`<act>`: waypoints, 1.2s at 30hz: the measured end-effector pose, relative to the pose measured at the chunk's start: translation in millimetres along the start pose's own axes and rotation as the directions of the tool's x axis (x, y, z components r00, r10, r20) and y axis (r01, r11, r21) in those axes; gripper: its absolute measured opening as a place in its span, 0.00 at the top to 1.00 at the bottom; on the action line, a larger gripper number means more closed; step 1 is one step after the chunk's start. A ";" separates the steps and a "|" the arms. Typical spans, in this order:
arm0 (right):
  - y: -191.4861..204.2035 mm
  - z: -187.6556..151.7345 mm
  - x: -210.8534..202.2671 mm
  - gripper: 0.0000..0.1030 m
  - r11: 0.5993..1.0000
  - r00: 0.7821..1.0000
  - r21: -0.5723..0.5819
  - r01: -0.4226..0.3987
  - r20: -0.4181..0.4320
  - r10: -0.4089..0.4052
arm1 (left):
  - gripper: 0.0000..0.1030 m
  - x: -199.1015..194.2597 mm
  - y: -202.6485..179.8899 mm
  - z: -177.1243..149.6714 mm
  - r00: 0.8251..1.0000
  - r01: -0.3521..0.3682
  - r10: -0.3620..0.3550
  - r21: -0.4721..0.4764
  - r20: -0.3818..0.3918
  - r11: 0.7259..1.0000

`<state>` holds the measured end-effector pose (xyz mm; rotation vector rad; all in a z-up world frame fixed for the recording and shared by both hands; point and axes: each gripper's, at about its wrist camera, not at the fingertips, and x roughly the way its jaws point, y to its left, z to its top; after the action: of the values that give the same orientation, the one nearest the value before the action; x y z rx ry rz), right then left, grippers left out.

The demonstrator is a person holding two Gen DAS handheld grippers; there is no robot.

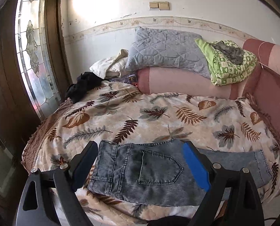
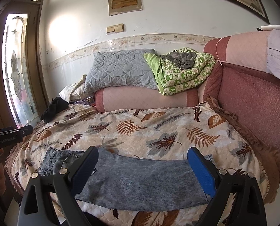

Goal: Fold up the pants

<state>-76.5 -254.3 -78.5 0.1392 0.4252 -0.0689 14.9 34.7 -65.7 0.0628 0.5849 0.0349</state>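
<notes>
Although the pants (image 1: 149, 171) already lie flat along the near edge of the bed (image 1: 158, 116), we judge the folding only partly done. They seem to be doubled lengthwise, one leg laid over the other, since we see a single leg running to the right and one back pocket (image 1: 159, 166) facing up at the left, waistband end. That first fold looks tidy, with the edges roughly matched as far as we can see. What appears to be left is the crosswise folding, bringing the hem end (image 2: 208, 158) at the right over toward the waistband (image 2: 53, 160) at the left, perhaps twice, to make a compact stack.

Our left tool (image 1: 140, 160) hovers above the waist and pocket area with its fingers well apart and nothing between them; whether it touches the denim we cannot tell. Our right tool (image 2: 142, 162) hangs over the leg section, its fingers spread wide too and holding nothing. In the right wrist view the left tool's body shows at the far left edge.

Farther back on the bed, well apart from the pants, sit a grey quilted pillow (image 1: 164, 49), a green patterned blanket (image 1: 232, 66) and a dark garment (image 1: 83, 86), none in the way of the remaining folds.
</notes>
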 end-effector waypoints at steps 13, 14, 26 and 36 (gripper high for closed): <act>7.2 1.0 0.7 0.06 1.000 1.000 -0.016 -0.001 0.001 0.001 | 0.11 -0.8 7.8 -0.6 1.000 -0.015 0.015 -0.024 0.015 1.000; 7.3 1.1 0.6 0.06 1.000 1.000 -0.016 0.000 0.001 0.000 | 0.11 -1.0 7.6 -0.6 1.000 -0.018 0.019 -0.024 0.016 1.000; -5.5 3.6 -11.6 0.06 1.000 0.999 -0.004 0.023 0.027 -0.023 | 0.11 -13.8 9.0 0.5 0.998 -0.034 0.035 -0.017 0.043 0.999; -18.4 7.2 -30.9 0.06 0.999 0.997 0.016 0.051 0.059 -0.052 | 0.11 -25.8 6.2 0.5 0.998 -0.026 0.026 -0.009 0.054 1.000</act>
<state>-103.4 -272.4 -61.4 0.1400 0.3693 -0.1263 -6.4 39.5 -50.7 0.0629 0.5294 0.0610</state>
